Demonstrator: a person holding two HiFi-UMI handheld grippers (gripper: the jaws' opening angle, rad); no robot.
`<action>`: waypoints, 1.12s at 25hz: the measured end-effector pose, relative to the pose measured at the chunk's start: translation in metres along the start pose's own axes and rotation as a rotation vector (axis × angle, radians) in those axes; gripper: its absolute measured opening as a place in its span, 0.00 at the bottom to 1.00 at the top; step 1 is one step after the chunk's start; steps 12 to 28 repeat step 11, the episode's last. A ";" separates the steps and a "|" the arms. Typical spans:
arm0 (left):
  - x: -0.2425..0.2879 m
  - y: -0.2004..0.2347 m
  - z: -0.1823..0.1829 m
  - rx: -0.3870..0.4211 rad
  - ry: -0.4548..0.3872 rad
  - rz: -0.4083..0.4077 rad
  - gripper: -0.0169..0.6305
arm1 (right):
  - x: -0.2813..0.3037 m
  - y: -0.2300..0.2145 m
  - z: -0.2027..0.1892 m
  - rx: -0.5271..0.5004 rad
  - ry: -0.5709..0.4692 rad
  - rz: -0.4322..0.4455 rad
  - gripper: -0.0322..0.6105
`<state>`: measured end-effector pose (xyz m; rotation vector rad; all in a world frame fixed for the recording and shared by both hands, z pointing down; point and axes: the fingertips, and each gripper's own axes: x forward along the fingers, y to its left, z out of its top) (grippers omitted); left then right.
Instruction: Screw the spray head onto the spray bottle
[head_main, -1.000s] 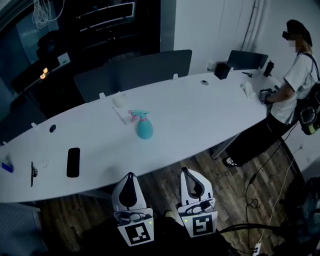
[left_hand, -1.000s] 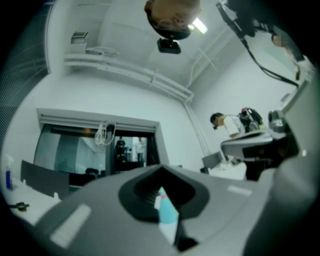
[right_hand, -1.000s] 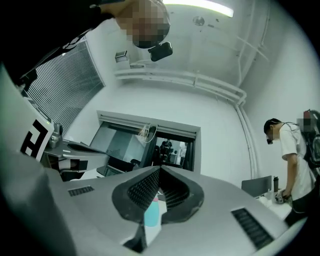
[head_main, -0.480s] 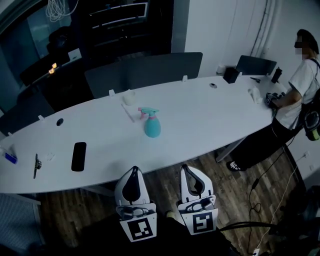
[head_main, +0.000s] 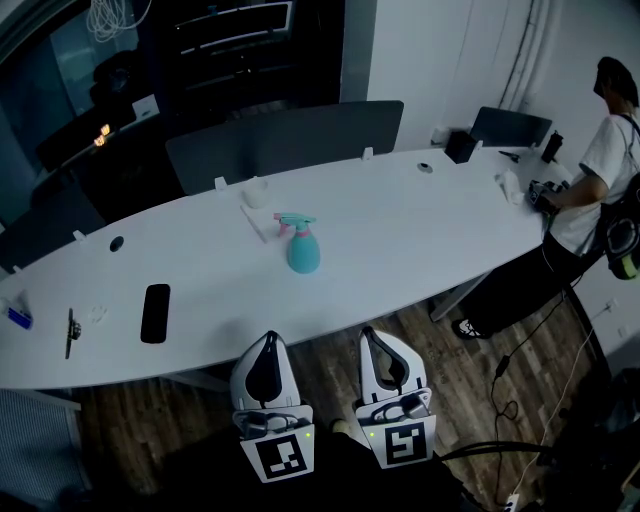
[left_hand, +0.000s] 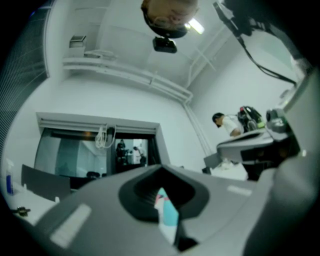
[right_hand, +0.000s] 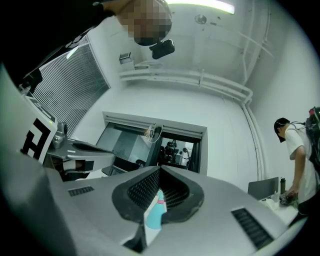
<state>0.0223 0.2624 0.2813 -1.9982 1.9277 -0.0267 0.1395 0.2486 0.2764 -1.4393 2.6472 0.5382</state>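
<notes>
Little changes over the last second at the long white table (head_main: 420, 230): the head view swings slightly, but the teal spray bottle (head_main: 303, 253) stands upright on the same spot near the table's middle, just beside a thin white strip (head_main: 254, 224). The pink spray head (head_main: 293, 224) sits on the bottle's neck, where the task wants it. The left gripper (head_main: 267, 337) and the right gripper (head_main: 369, 332) hold their places side by side off the near table edge, above the wooden floor (head_main: 330, 350), well apart from the bottle. Each has its jaws pressed together with nothing between them, and each gripper view shows the bottle only far off, past the closed tips. The stillness settles little for the task: the head could be resting loosely on the threads, or it could be already screwed down, and its tightness cannot be read from here. A person (head_main: 600, 170) works at the table's far right end
</notes>
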 end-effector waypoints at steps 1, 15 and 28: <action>0.000 0.000 0.000 0.002 0.001 0.000 0.03 | 0.000 0.000 0.000 0.001 0.000 0.000 0.06; -0.001 -0.002 0.001 0.007 0.006 0.006 0.03 | -0.002 -0.002 -0.002 0.000 0.013 0.005 0.06; -0.001 -0.002 0.001 0.007 0.006 0.006 0.03 | -0.002 -0.002 -0.002 0.000 0.013 0.005 0.06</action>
